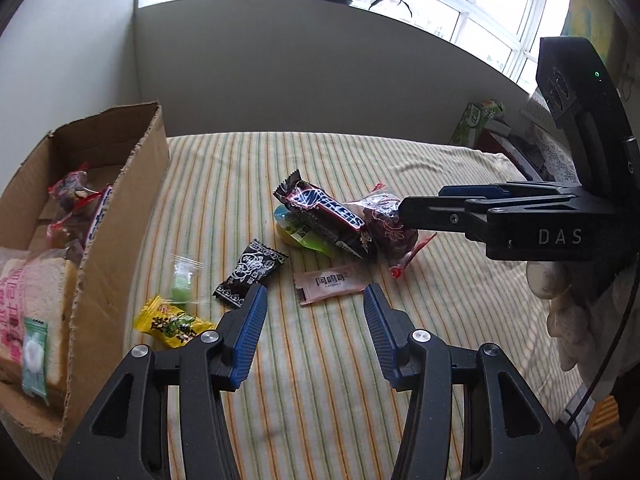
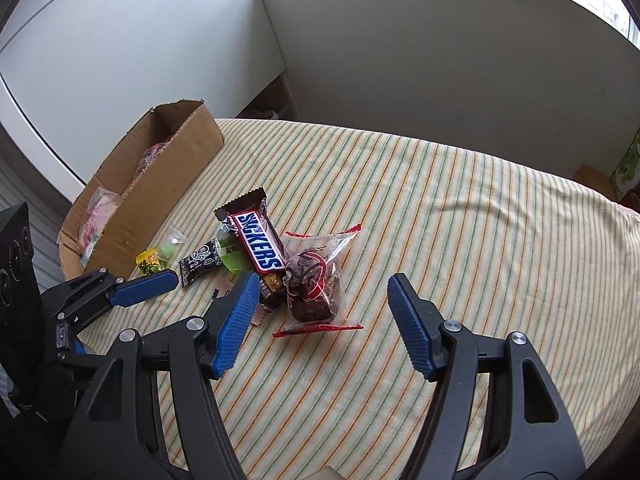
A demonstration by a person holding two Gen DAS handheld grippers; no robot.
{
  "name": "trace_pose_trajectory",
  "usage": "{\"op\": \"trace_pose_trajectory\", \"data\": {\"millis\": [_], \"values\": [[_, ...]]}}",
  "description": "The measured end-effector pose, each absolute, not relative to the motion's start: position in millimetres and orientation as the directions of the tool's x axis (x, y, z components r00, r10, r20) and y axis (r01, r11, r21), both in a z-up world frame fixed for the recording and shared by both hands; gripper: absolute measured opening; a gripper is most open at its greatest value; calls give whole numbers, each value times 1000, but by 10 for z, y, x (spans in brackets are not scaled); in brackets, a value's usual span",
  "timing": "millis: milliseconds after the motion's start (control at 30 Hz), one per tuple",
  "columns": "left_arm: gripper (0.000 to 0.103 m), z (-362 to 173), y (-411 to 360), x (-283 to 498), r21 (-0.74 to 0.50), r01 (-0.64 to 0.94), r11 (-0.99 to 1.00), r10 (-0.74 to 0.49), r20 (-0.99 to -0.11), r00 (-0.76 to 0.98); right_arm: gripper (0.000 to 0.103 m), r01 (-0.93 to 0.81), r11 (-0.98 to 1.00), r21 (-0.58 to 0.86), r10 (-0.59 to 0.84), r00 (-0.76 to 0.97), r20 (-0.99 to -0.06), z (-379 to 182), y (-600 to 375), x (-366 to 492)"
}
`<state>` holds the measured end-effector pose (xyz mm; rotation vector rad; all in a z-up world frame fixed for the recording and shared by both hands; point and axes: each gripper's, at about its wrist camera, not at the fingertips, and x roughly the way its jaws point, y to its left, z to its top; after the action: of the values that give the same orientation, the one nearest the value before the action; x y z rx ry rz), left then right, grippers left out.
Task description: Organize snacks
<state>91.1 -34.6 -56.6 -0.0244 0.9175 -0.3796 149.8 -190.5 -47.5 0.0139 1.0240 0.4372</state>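
Loose snacks lie in a heap on the striped cloth: a Snickers bar (image 1: 328, 210) (image 2: 258, 246) resting on a green jelly cup (image 1: 300, 234) (image 2: 232, 258), and a dark cake in a clear red-edged wrapper (image 1: 386, 222) (image 2: 316, 286). Nearer are a black candy (image 1: 250, 272), a pink-brown packet (image 1: 332, 282), a yellow candy (image 1: 174, 322) and a clear packet of green candy (image 1: 182, 280). My left gripper (image 1: 313, 292) is open and empty, just short of the pink-brown packet. My right gripper (image 2: 323, 280) (image 1: 418, 202) hangs open over the cake, its pads clear of it.
An open cardboard box (image 1: 120, 208) (image 2: 160, 196) stands at the left, holding sliced bread (image 1: 36, 300) and other wrapped snacks. A gloved hand (image 1: 560, 300) holds the right gripper. A green carton (image 1: 476, 120) sits at the back right, and a wall runs behind the table.
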Motion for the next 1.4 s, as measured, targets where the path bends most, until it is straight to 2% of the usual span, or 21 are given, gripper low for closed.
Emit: {"op": "trace_pose_trajectory", "data": {"millis": [133, 500, 900, 1033, 1100, 1133, 1233, 1267, 1400], "values": [[49, -635, -429, 1055, -211, 315, 925, -352, -787, 507, 69, -358, 904, 235, 380, 420, -824, -531, -1914, 1567], [49, -734, -574, 1258, -195, 323, 926, -336, -815, 473, 69, -349, 900, 261, 393, 391, -833, -598, -1967, 1693], [49, -729, -695, 897, -157, 431, 889, -359, -822, 442, 65, -335, 916, 220, 349, 396, -850, -639, -1895, 1662], [42, -735, -708, 946, -125, 403, 907, -320, -826, 465, 65, -326, 923, 205, 327, 382, -864, -686, -1866, 1715], [35, -746, -684, 1006, -124, 379, 917, -307, -826, 473, 65, -328, 923, 201, 323, 376, -868, -694, -1846, 1719], [30, -750, -676, 1024, -121, 374, 919, -303, -825, 477, 64, -331, 924, 194, 317, 375, -871, -698, -1835, 1712], [20, -756, -640, 1042, -113, 354, 928, -286, -825, 487, 39, -333, 921, 200, 319, 355, -879, -731, -1823, 1707], [19, -756, -629, 1037, -112, 354, 928, -285, -825, 488, 35, -333, 920, 208, 325, 346, -880, -748, -1812, 1708], [19, -747, -592, 993, -104, 351, 931, -278, -824, 494, 33, -342, 920, 190, 313, 352, -882, -749, -1789, 1638]]}}
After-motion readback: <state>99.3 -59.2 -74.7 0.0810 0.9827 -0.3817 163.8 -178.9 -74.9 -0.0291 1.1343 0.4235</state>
